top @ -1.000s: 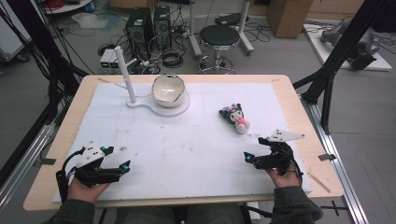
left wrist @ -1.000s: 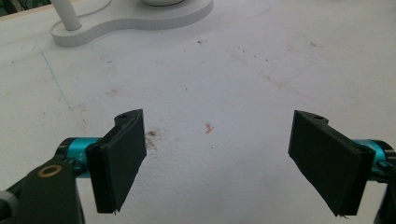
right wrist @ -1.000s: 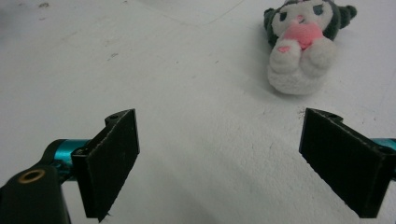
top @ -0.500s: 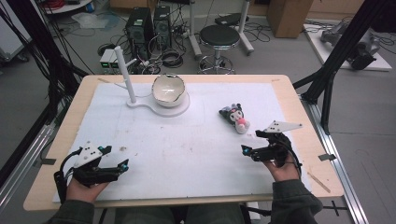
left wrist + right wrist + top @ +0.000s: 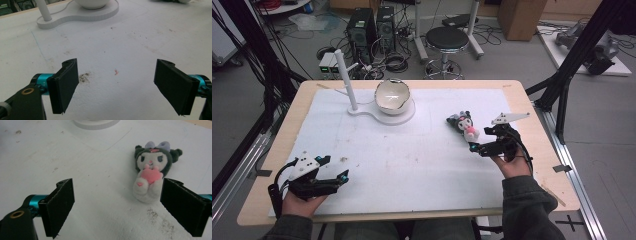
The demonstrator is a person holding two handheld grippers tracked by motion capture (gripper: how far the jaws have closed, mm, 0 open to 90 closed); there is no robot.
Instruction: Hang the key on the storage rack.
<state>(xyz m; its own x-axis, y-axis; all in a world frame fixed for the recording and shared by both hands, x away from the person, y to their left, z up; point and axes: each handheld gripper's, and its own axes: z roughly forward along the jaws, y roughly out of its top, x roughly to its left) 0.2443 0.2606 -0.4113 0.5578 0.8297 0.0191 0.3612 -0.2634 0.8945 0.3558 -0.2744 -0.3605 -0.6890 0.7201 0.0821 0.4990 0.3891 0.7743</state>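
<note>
Jaws on right gripper (image 5: 477, 146) were wide, lined up near plush toy (image 5: 150, 173) for a grab; left gripper (image 5: 343, 176) sat wide, idle.

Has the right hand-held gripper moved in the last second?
Yes. The right hand-held gripper has advanced up the table toward the plush toy, which has stayed put, and now sits just short of it, jaws open.

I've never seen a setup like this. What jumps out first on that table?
A small plush toy with dark ears and a pink heart lies on the white mat, right of centre. The right hand-held gripper sits just beside it, jaws wide open. Farther back, a shiny bowl rests on a white stand with an upright post.
</note>
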